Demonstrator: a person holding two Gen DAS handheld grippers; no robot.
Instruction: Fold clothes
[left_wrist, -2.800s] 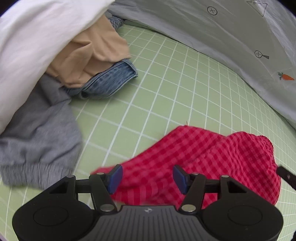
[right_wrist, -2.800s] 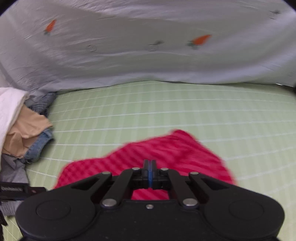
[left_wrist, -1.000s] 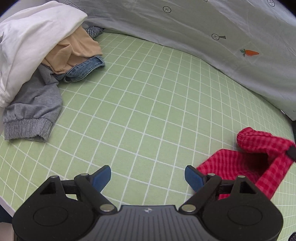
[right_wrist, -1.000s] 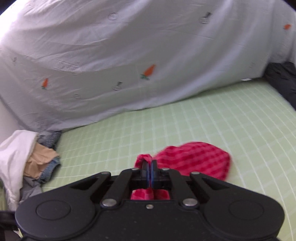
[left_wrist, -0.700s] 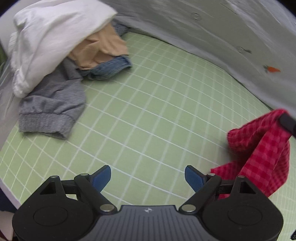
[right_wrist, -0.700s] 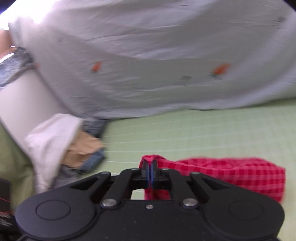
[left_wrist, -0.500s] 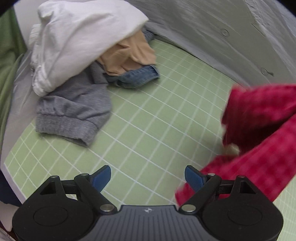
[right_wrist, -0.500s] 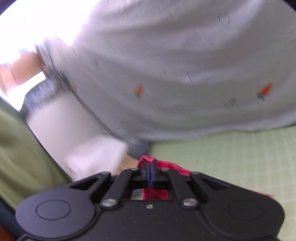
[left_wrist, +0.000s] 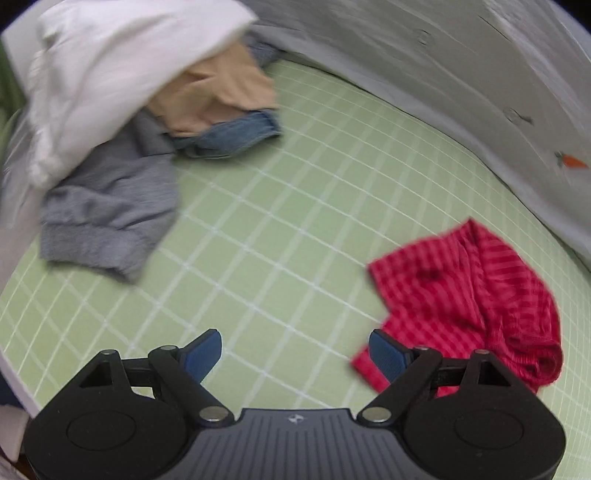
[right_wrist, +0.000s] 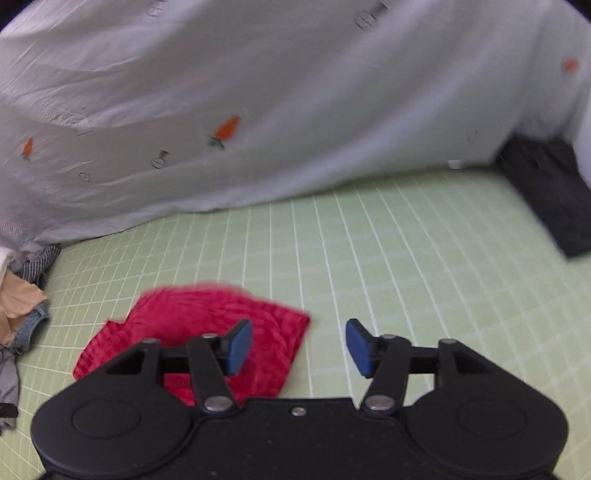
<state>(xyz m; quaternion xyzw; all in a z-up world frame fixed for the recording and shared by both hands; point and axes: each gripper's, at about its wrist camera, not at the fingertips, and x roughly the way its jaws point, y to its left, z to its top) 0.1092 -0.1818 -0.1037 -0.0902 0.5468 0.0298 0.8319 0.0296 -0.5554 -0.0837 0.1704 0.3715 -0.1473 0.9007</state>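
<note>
Your biggest thing in view is the pale grey sheet (right_wrist: 295, 110) w/ small carrot prints, draped along the far edge of the green grid mat (left_wrist: 280, 229). You can count 3 carrots on it in the right wrist view, 1 in the left.

Next, 1 clothes pile at the mat's left end: 1 white garment (left_wrist: 110, 74) on top, 1 tan piece (left_wrist: 218, 96) under it, 1 denim piece (left_wrist: 232, 136) poking out below, 1 grey sweat garment (left_wrist: 107, 218) spilling toward you. 1 dark folded item (right_wrist: 550, 195) sits at the far right edge of the mat.

Then 1 red checked garment (left_wrist: 465, 299), crumpled and loose on the mat, well apart from the pile.

Your left gripper (left_wrist: 295, 350) has both fingers spread wide, nothing between them; the red cloth lies just beside/behind its right-hand pad (left_wrist: 386, 356), contact unclear due to blur. Your right gripper (right_wrist: 299, 347) is also spread, holding nothing; its left pad (right_wrist: 238, 345) overlaps the red cloth's edge in view, can't tell if touching.
</note>
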